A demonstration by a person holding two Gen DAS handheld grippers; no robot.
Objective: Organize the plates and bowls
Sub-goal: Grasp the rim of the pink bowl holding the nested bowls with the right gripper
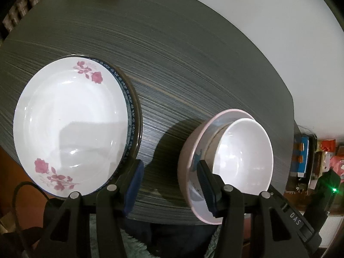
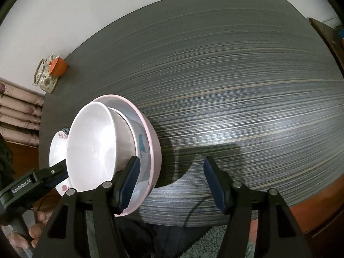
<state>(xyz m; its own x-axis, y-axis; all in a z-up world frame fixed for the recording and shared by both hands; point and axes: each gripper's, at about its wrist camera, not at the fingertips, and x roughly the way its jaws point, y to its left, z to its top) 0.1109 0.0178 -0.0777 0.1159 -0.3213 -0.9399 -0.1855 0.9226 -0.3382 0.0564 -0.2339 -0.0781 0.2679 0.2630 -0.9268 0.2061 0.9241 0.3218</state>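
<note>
Dark streaked wood tabletop [image 2: 236,86] carries two stacks near its front edge: a rose-patterned plate [image 1: 71,124] on a blue-rimmed plate [image 1: 131,116], and beside them a white bowl [image 2: 94,146] nested in a pink bowl [image 2: 150,150]. Left gripper [image 1: 169,187] hangs spread between the stacks, gripping nothing; right gripper [image 2: 169,185] is spread too, empty, beside the pink bowl.

Dim, sharp fisheye views; bowl shadows on table [image 2: 236,75], corners vignetted
</note>
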